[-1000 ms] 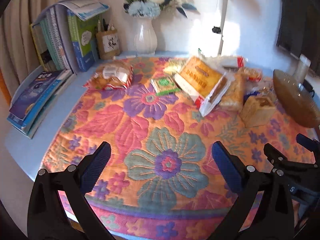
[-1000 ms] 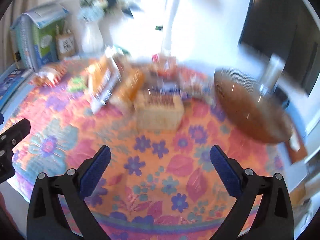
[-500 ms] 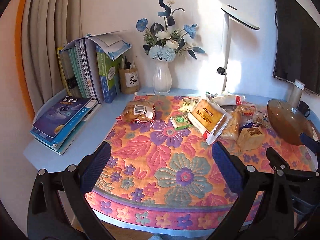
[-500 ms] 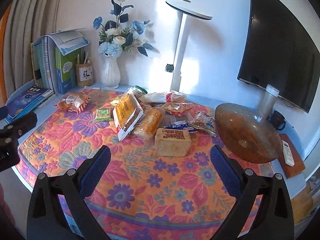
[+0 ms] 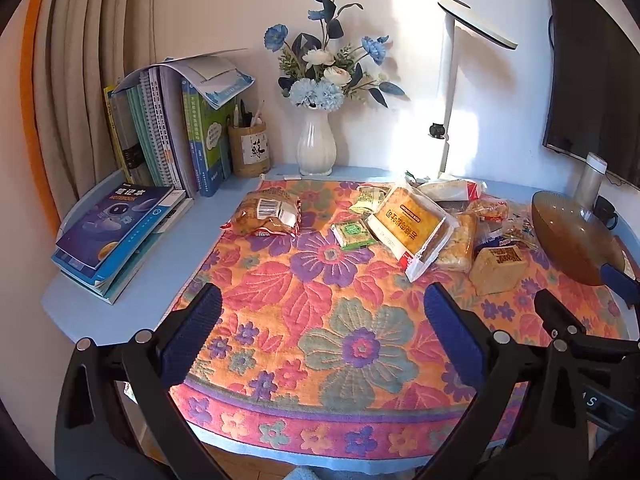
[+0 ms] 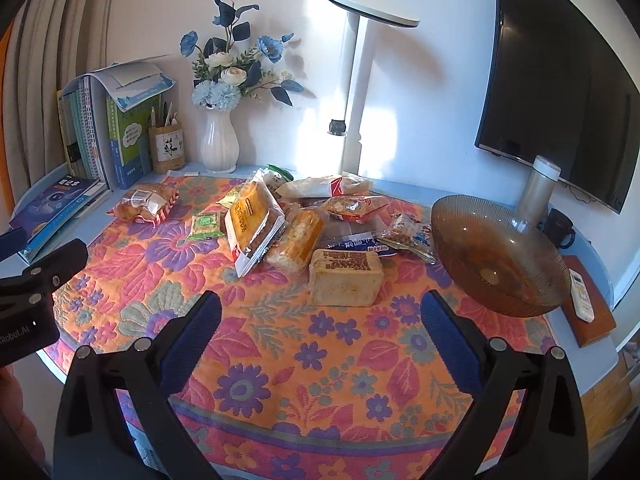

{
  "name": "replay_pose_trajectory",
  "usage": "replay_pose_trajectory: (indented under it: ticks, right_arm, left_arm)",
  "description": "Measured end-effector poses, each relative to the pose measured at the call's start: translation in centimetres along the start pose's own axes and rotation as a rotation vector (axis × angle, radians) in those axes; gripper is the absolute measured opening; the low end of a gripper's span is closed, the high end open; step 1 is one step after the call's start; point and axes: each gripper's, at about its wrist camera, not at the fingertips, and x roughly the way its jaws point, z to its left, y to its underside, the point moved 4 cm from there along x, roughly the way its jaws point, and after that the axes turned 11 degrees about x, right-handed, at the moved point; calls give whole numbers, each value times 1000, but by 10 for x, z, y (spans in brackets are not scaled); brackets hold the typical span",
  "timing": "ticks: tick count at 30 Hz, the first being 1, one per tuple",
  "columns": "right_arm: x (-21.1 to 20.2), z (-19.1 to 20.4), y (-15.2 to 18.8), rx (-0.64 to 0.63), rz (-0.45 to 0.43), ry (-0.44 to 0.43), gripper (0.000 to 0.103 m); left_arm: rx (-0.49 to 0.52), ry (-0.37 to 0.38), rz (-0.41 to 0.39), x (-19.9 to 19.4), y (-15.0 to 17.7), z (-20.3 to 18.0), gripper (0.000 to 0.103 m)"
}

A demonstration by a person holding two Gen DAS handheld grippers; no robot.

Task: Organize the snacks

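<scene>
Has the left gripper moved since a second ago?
Yes. The left gripper has pulled back and up from the table: the white vase, formerly at the frame's top, now sits mid-frame with the flowers fully visible.

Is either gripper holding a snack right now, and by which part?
Nothing is held. The left gripper and right gripper are both open, above the tablecloth.

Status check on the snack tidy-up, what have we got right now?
Left gripper open, empty; right gripper open, empty. Snacks loose on the floral cloth, brown bowl empty. Nothing in the way.
</scene>
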Motion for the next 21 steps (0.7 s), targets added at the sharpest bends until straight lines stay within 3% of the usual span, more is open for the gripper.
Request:
replay_pose_trajectory:
  ticks: [21]
  right_arm:
    - [16, 4, 9, -45, 39, 33, 98]
  left_arm:
    - [-30, 30, 52, 20, 7, 2, 100]
